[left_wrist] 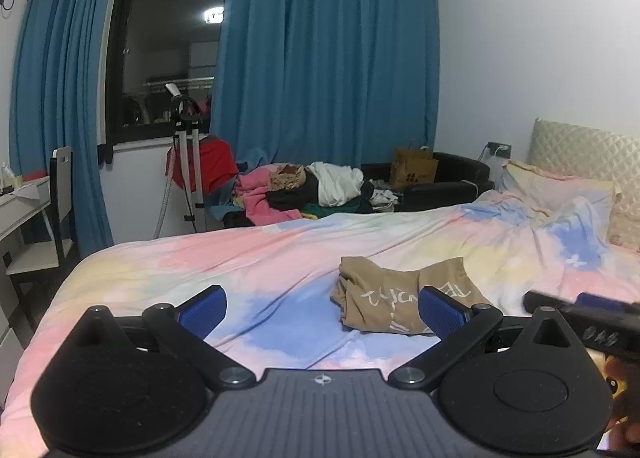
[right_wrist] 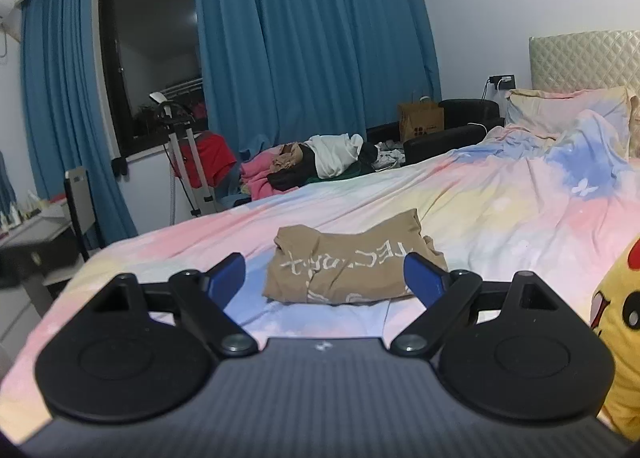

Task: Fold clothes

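Note:
A tan garment with white lettering (left_wrist: 404, 298) lies folded into a compact rectangle on the pastel bed cover (left_wrist: 240, 258). It also shows in the right wrist view (right_wrist: 352, 266), straight ahead. My left gripper (left_wrist: 322, 310) is open and empty, held above the bed to the left of the garment. My right gripper (right_wrist: 324, 274) is open and empty, just short of the garment's near edge. The right gripper's body shows at the right edge of the left wrist view (left_wrist: 588, 318).
A pile of unfolded clothes (left_wrist: 312, 186) lies on a black sofa (left_wrist: 444, 182) beyond the bed, with a paper bag (left_wrist: 414, 172). A tripod (left_wrist: 188, 162) and a desk with chair (left_wrist: 36, 218) stand at left. Pillows (right_wrist: 568, 106) and a yellow plush (right_wrist: 620, 322) are at right.

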`<state>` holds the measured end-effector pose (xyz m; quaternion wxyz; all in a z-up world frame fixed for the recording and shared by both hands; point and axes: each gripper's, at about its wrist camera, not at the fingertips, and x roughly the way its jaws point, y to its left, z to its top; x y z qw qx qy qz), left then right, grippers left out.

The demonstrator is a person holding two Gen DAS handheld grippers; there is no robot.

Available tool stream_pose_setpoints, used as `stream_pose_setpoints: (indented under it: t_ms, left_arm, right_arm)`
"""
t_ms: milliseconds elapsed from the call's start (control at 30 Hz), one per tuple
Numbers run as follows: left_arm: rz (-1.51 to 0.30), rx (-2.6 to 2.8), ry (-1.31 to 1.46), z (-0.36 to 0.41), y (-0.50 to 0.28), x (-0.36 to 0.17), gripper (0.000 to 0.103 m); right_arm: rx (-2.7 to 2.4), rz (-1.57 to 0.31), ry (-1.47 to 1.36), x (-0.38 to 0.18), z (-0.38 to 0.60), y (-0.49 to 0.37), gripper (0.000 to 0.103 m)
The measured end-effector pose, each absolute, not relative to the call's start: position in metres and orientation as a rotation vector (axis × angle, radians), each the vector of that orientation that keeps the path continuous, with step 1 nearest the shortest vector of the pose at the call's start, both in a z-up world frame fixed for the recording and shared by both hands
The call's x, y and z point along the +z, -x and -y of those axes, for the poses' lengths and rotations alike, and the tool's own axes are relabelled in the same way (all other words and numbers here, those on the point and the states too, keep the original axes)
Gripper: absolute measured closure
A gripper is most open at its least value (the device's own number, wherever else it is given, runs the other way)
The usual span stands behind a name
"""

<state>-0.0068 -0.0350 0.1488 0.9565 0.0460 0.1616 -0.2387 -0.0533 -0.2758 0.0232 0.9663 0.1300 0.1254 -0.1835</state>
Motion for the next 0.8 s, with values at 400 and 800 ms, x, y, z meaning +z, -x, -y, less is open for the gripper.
stream_pose_setpoints:
  t_ms: [400, 800]
  left_arm:
    - [-0.381, -0.505, -0.094, 0.048, -0.008, 0.095, 0.0]
    - [-0.395, -0.506, -0.122, 0.055, -0.012, 0.083, 0.0]
  right_arm:
    - [-0.41, -0.292, -0.174, -0.014, 0.268, 0.038, 0.016]
    - [-0.411, -0.301, -0.174, -0.016, 0.268, 0.036, 0.016]
